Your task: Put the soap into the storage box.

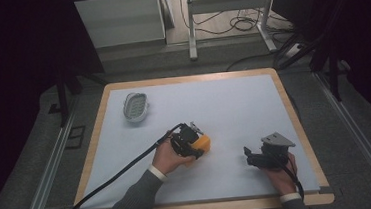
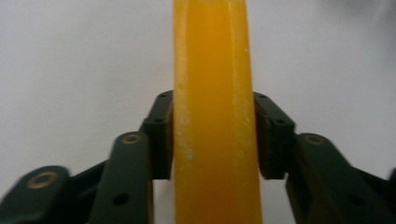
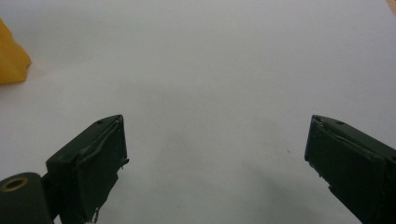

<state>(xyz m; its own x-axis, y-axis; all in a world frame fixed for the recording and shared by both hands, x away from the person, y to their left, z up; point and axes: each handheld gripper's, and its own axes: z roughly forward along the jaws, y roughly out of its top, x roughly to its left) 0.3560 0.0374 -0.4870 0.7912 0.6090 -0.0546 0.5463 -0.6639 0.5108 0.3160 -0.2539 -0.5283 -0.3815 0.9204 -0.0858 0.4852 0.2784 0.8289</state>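
Left gripper around orange block

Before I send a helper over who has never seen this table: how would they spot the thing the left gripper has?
On the white table top, look near the middle of the front half, where the left gripper is. Its black jaws are clamped on an orange-yellow block. It is the one bright-coloured thing there; the oval soap dish at the far left is pale grey.

Smooth yellow-orange block: I see it cut off top and bottom.
Small white oval ribbed dish: too small for detail.
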